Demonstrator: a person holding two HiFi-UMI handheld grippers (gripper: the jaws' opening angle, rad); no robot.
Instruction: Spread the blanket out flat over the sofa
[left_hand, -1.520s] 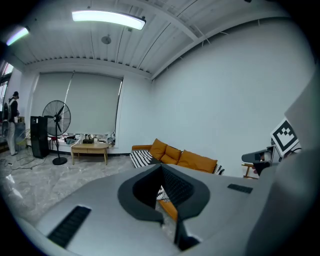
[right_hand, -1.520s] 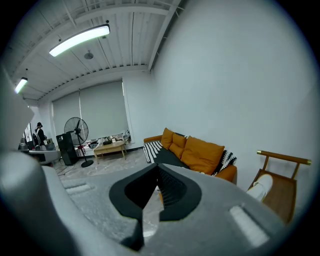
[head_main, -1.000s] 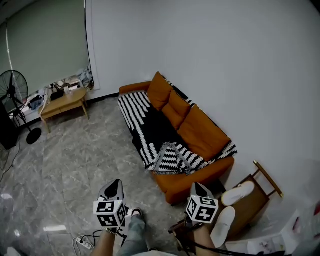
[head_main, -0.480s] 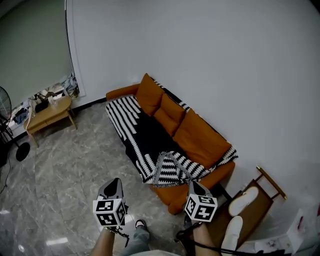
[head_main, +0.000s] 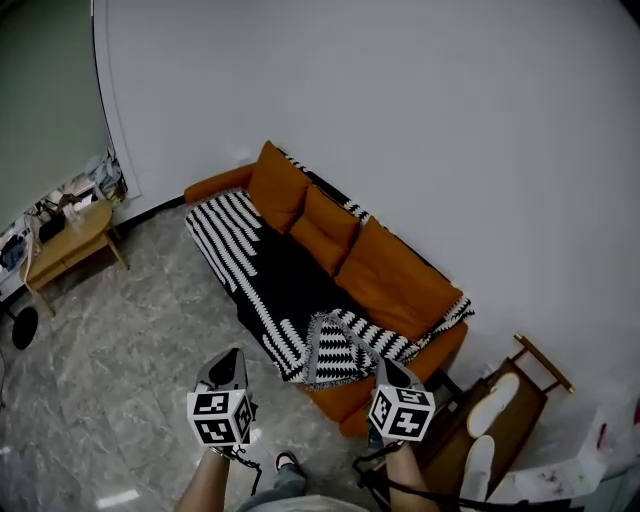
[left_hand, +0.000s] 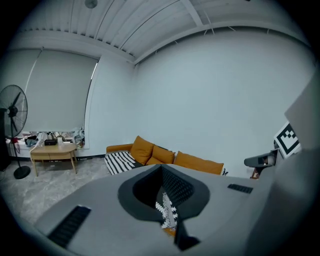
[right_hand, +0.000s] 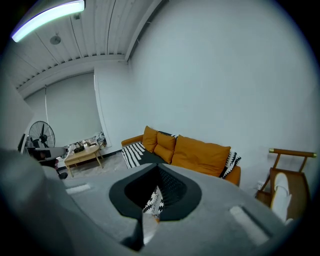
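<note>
An orange sofa (head_main: 400, 280) stands against the white wall. A black-and-white patterned blanket (head_main: 280, 290) covers its seat and hangs over the front. Near the sofa's right end the blanket's corner (head_main: 340, 350) lies folded back and bunched. More of it shows behind the right cushion (head_main: 455, 310). My left gripper (head_main: 230, 362) and right gripper (head_main: 388, 368) hover over the floor in front of the sofa, pointing at it. Both are shut and hold nothing. The sofa (left_hand: 165, 157) lies ahead in the left gripper view, and the sofa (right_hand: 200, 155) also in the right gripper view.
A low wooden table (head_main: 65, 240) with clutter stands at the far left. A wooden rack (head_main: 510, 400) holding white slippers is right of the sofa. A standing fan (left_hand: 12, 107) shows in the left gripper view. The person's foot (head_main: 287, 462) is on the marble floor.
Both grippers have travelled toward the sofa with the person. The sofa now sits lower and more to the left in the head view, and the fan has left that view.
</note>
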